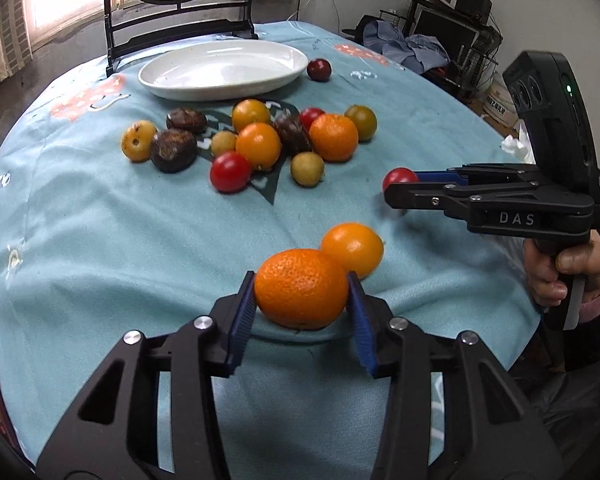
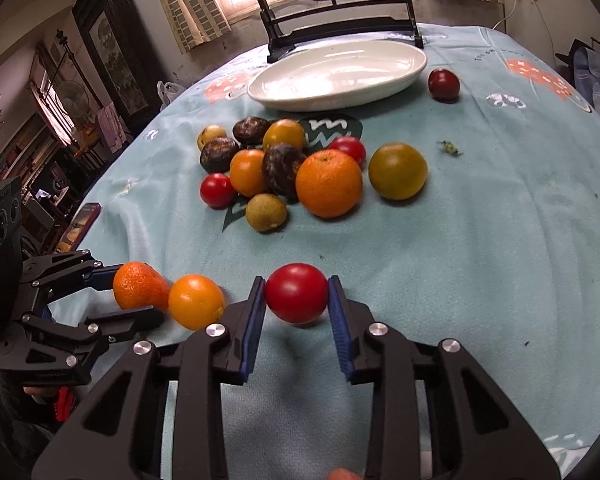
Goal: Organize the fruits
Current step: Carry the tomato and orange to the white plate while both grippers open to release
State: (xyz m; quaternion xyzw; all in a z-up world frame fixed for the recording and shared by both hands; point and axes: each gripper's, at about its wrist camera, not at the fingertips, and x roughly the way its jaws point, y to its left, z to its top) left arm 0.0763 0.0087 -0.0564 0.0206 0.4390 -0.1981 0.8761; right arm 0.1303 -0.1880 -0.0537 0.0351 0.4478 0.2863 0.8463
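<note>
Left gripper (image 1: 302, 306) closed on a mandarin (image 1: 302, 288) near the desk's (image 1: 100, 220) front edge, blue fingers (image 1: 242, 312) pressed to its two sides at the widest girth; whether it is lifted off the cloth, cannot tell. A smooth orange fruit (image 1: 353, 248) sits touching it just behind. Right gripper (image 2: 297, 316) closed on a red tomato (image 2: 297, 292), fingers (image 2: 254, 316) snug at its equator, also near the front edge, right of the mandarin. Remaining fruit heaped mid-desk; white plate (image 1: 224, 66) near the far edge, nothing in it, one dark red fruit (image 1: 319, 69) just beside its right rim. Judgement: mandarin light, pebbled peel grips well, gives a little. Tomato smooth, slippery, thin-skinned, so bruises or splits under a hard squeeze; hold across the middle, light pressure
</note>
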